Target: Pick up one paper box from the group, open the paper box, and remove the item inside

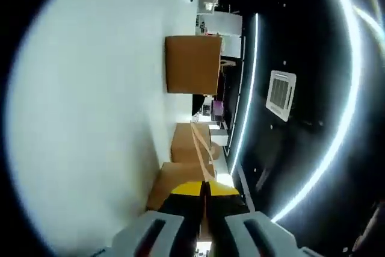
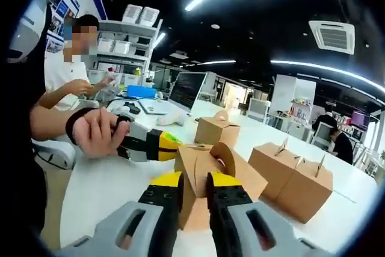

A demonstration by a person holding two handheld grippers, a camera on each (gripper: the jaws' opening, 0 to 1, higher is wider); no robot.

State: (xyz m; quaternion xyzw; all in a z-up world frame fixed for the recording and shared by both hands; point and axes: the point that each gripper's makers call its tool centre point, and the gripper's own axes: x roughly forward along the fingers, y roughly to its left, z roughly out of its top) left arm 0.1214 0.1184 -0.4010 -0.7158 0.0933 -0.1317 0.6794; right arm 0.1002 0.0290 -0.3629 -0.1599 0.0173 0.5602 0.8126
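You have one paper box [image 2: 201, 176] out of the group and held between both grippers, so the pick-up looks done; opening it and taking out the item are still ahead. Your right gripper [image 2: 194, 188] has its jaws clenched on the near top edge of that box, which stands toward the near edge of the white table [image 2: 102, 188]. Your left gripper [image 2: 157, 145] comes in from the left, held by your hand [image 2: 96, 130], its yellow tip touching the box's side. In the left gripper view, the jaws are pinched nearly together on the brown card [image 1: 180, 176]; judge it a grasp.

The box is plain brown card with a rounded handle tab [image 2: 224, 156] standing up on top, apparently closed. Three more boxes [image 2: 292, 179] wait farther along the table, near its far edge.
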